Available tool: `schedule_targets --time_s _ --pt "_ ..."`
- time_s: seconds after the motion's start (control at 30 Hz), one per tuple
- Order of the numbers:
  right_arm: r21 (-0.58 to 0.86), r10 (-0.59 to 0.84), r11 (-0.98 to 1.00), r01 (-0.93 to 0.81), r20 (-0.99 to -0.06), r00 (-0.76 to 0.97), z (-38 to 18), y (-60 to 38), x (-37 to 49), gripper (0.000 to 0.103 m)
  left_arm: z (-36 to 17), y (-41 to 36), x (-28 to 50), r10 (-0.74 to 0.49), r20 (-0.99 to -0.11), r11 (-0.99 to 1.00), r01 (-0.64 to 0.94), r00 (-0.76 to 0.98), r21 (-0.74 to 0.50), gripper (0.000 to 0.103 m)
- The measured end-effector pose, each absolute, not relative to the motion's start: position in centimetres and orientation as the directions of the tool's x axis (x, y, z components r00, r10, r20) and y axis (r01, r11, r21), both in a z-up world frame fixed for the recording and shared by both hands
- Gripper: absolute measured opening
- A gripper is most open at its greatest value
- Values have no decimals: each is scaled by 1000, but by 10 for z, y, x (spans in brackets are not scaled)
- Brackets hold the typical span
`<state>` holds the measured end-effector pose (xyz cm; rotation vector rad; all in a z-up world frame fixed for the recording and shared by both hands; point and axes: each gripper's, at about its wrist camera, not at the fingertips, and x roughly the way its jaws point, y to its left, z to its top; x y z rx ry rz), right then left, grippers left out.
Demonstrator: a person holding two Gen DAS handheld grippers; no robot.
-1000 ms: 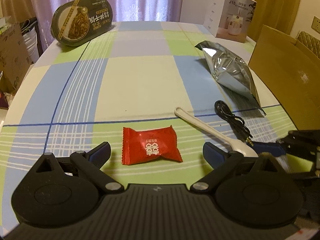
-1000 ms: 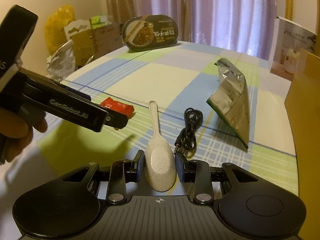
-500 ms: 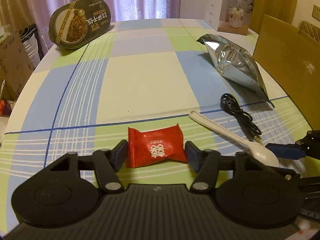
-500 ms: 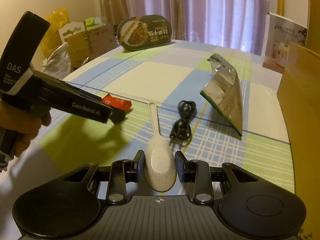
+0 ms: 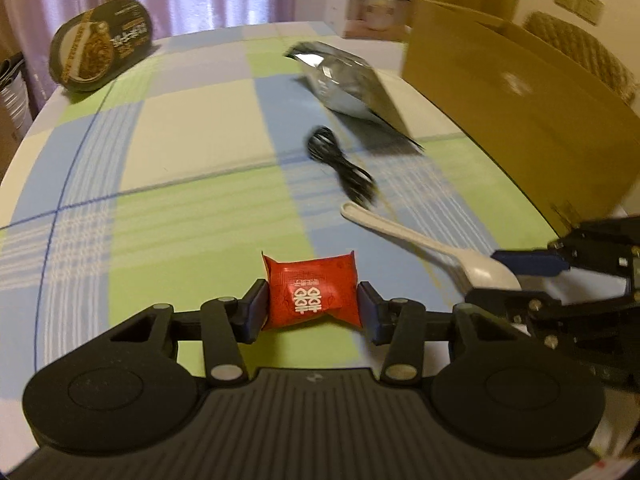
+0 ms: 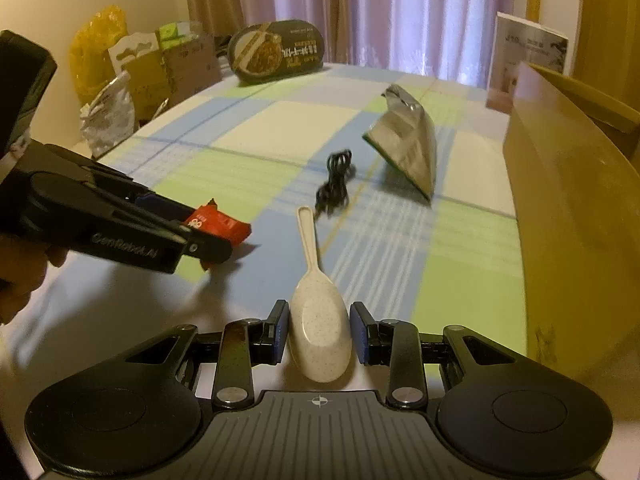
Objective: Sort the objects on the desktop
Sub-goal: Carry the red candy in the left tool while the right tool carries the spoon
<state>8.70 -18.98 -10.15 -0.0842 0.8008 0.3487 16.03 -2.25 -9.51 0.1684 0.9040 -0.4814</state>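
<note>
My left gripper [image 5: 312,304] is shut on a red candy packet [image 5: 312,288], pinching its two ends above the checked tablecloth. From the right wrist view that same left gripper [image 6: 200,228] comes in from the left with the candy [image 6: 222,222] in its jaws and a hand behind it. My right gripper [image 6: 319,334] is shut on the bowl of a cream speckled spoon [image 6: 316,320], whose handle points away from me. In the left wrist view the spoon [image 5: 420,240] sticks out to the left of the right gripper [image 5: 508,280].
A coiled black cable [image 5: 340,160] lies mid-table, with a silver pouch [image 5: 348,84] behind it. A tall cardboard box [image 5: 520,112] stands along the right edge. A dark noodle bowl [image 5: 100,44] leans at the far left, and a white carton [image 5: 376,0] stands at the back.
My left gripper went from open around the candy to shut on it and raised it. The right gripper kept its hold on the spoon and carried it up off the cloth.
</note>
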Motion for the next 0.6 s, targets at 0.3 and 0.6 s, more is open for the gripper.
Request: schedule_targets --time_s 0.3,0.6 --pt "35 317 916 -401 -674 667 -116 -193 65 39 -100 -25 123 -357 -776 879 469 520 -91 45" --pt "27 348 898 -439 -653 672 -120 -199 66 40 -102 -27 119 -350 -766 883 463 540 -78 52"
